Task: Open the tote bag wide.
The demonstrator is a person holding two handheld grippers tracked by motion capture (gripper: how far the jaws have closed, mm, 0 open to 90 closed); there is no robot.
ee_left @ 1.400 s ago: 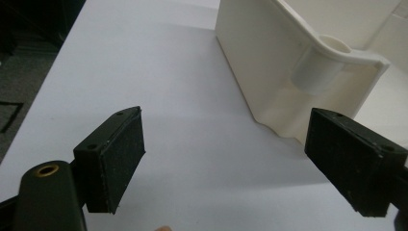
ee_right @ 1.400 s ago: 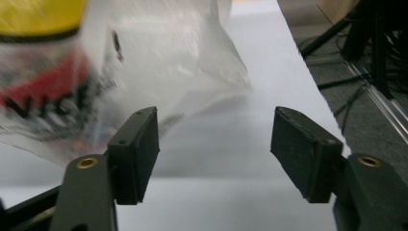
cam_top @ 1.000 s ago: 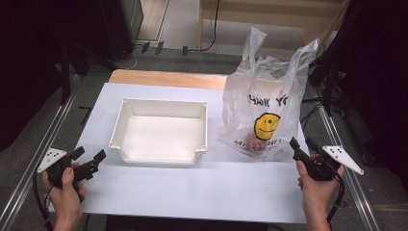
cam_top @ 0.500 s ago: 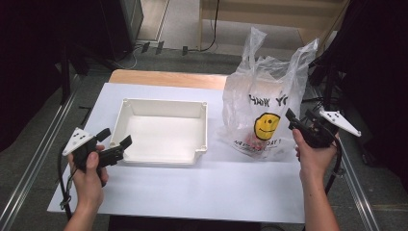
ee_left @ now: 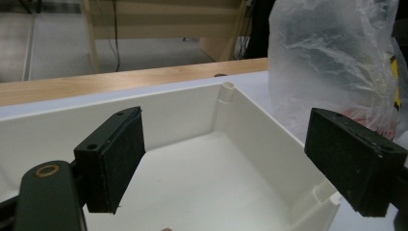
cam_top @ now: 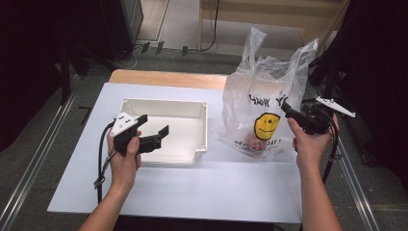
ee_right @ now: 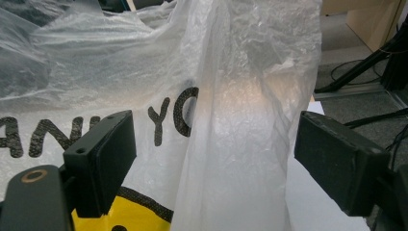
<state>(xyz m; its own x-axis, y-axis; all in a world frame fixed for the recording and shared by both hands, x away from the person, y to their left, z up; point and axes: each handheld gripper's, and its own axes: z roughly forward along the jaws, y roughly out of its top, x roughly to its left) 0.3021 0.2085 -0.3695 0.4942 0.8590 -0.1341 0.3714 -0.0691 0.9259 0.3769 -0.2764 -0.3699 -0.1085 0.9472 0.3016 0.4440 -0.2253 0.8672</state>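
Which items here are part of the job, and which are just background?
In play:
- plastic bag, standing on the table right of the bin; something reddish inside at the bottom
- white bin, empty
- right gripper, jaws just opened, at the bag's side
- left gripper, open, over the bin

Background:
- white table
- wooden board along its far edge
- floor cables

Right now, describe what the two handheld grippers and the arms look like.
Both are black. The left gripper carries a grey three-cornered plate with dark dots and trails a black cable. The right gripper has a similar plate and cable. Their fingers are flat rectangular blocks faced with dark textured pads. Both forearms are bare, no sleeves showing.
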